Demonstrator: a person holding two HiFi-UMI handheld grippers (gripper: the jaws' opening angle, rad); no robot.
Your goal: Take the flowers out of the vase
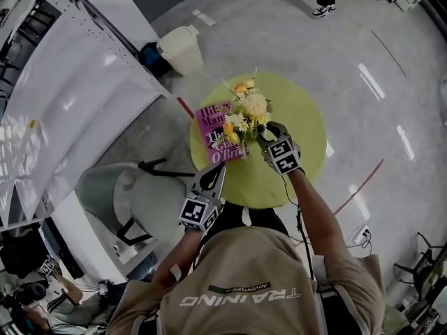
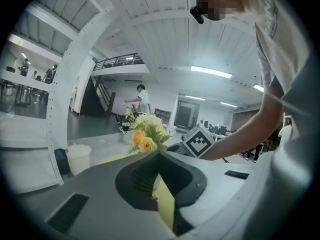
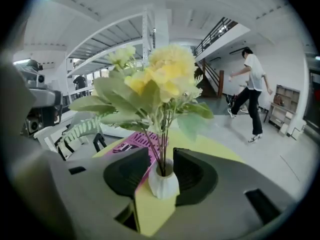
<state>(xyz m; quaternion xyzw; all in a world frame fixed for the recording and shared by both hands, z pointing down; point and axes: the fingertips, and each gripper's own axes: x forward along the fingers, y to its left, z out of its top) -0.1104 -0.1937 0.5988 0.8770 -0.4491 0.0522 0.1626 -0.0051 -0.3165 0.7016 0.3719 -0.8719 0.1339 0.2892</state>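
Fingers point(image 3: 200, 176) of the right gripper point(image 3: 163, 153) stand wide apart, and the white vase point(image 3: 164, 184) sits right in the gap between them. A strip of pink shows past the vase on its 9 o'clock side, so that finger is clear of it. On the 3 o'clock side I cannot tell whether the pad touches. No squeeze on it that I can see. The stems run straight down into the neck of the vase, and the flowers point(image 3: 160, 79), yellow blooms with green leaves, fan out at 12 o'clock above the fingers.

Over to the left gripper point(image 2: 159, 153): its fingers point(image 2: 137, 176) come together at the tips, with nothing visibly pinched between them. The bouquet shows just above those tips at 12 o'clock.

From the head view, the vase stands near the middle of the round yellow-green surface point(image 1: 300, 117), with the right gripper coming in at about 5 o'clock of the blooms. A pink book point(image 1: 220, 135) lies flat at 9 o'clock on the surface, just beside the bouquet. The left gripper hangs at the rim near 7 o'clock, well apart from the vase.

Off the surface, a pale bin point(image 1: 181, 47) stands on the floor point(image 1: 363, 40) at 11 o'clock, a grey chair point(image 1: 133, 201) sits at 8 o'clock, and a person point(image 3: 250, 94) walks in the far background.
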